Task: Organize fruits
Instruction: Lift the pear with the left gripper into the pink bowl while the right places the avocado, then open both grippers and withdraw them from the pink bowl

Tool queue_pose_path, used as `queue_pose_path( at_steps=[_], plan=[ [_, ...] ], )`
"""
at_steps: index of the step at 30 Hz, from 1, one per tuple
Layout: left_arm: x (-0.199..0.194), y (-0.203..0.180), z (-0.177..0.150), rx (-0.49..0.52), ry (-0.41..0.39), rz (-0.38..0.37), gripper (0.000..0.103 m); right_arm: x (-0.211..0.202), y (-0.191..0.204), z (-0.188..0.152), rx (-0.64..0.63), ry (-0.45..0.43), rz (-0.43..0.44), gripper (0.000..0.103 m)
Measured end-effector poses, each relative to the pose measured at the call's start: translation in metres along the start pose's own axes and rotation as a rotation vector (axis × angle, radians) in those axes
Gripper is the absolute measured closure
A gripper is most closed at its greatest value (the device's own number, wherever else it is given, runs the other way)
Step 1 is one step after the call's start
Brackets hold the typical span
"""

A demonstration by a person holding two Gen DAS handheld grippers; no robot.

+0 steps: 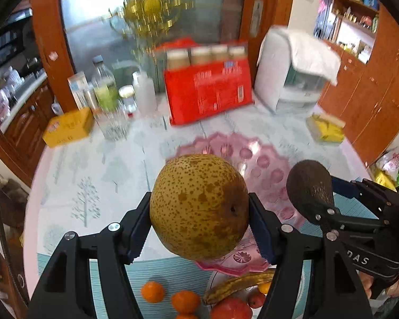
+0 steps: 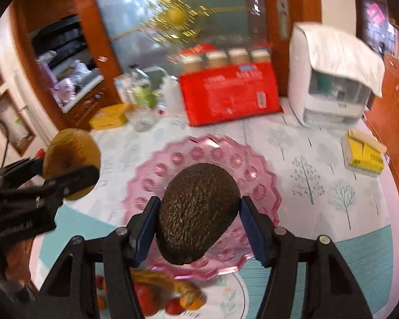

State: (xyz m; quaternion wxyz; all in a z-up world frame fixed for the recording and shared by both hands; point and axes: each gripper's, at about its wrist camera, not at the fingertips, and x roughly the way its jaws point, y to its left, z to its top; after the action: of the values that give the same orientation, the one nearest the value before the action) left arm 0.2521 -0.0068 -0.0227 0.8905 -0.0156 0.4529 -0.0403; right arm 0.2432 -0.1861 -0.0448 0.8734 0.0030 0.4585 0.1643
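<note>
My left gripper (image 1: 199, 220) is shut on a speckled yellow-brown pear (image 1: 199, 207) and holds it above the table near the pink glass plate (image 1: 255, 159). My right gripper (image 2: 198, 220) is shut on a dark avocado (image 2: 196, 212) above the same pink plate (image 2: 263, 186). The avocado (image 1: 310, 186) in the right gripper also shows in the left wrist view, and the pear (image 2: 71, 162) in the right wrist view. Below lie a banana (image 1: 236, 283), two oranges (image 1: 152, 292), and red fruit (image 1: 231, 308) on a white plate (image 2: 234, 300).
At the back of the table stand a red box (image 1: 210, 90), bottles and a glass (image 1: 111, 98), a yellow box (image 1: 69, 126), a white covered appliance (image 1: 292, 71) and a yellow tissue pack (image 1: 325, 129). Wooden cabinets lie beyond.
</note>
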Motion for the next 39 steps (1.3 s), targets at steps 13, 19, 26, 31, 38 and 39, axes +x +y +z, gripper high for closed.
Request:
queue_pose_path(
  at_steps=[13,19,26,31,38,39],
  plan=[
    [0.117,-0.014,-0.028,0.127,0.216,0.055,0.036,0.094,-0.016,-0.038,0.031,0.176,-0.069,0.042],
    [0.137,-0.016,-0.034,0.162,0.274,0.059,0.036,0.100,-0.013,-0.046,-0.006,0.177,-0.102,0.041],
    [0.138,-0.011,-0.029,0.138,0.279,0.063,0.020,0.090,-0.009,-0.044,-0.033,0.133,-0.127,0.038],
    [0.125,-0.009,-0.029,0.140,0.247,0.071,0.013,0.080,-0.011,-0.046,-0.007,0.125,-0.128,0.033],
    [0.098,-0.006,-0.029,0.146,0.179,0.079,0.013,0.064,0.001,-0.047,-0.016,0.104,-0.159,0.033],
    [0.095,-0.004,-0.030,0.144,0.170,0.076,0.013,0.061,0.002,-0.047,-0.014,0.101,-0.168,0.033]
  ],
)
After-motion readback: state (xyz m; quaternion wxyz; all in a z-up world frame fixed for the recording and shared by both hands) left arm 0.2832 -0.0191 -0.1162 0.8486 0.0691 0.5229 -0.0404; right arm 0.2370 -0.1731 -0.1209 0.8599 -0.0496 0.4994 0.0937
